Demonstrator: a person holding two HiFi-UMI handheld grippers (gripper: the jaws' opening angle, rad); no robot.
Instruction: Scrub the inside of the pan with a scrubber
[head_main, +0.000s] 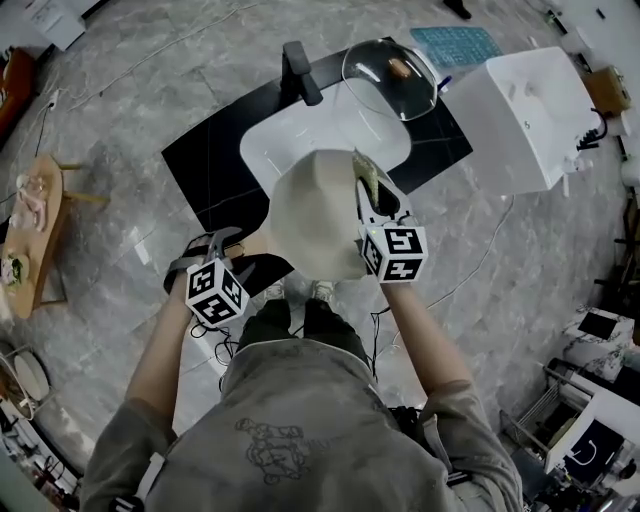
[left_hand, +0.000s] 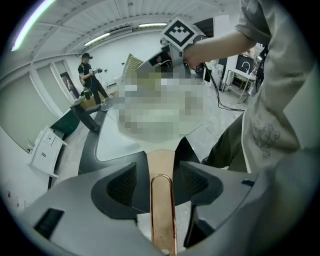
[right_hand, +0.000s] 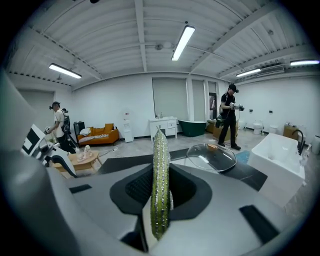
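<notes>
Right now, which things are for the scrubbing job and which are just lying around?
For the job: pan; pan handle between open jaws of the left gripper; scrubber in the right gripper; sink.
Lying about: glass lid; blue mat; wooden side table.

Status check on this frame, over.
Left gripper open, pan handle between jaws. Right gripper shut on scrubber, beside pan. Glass lid apart, past sink.

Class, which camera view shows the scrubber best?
The right gripper view: the scrubber fills the centre, edge-on, clamped in the right gripper. The head view shows it small, at the edge of the pan. The left gripper view shows it far off and small.
</notes>
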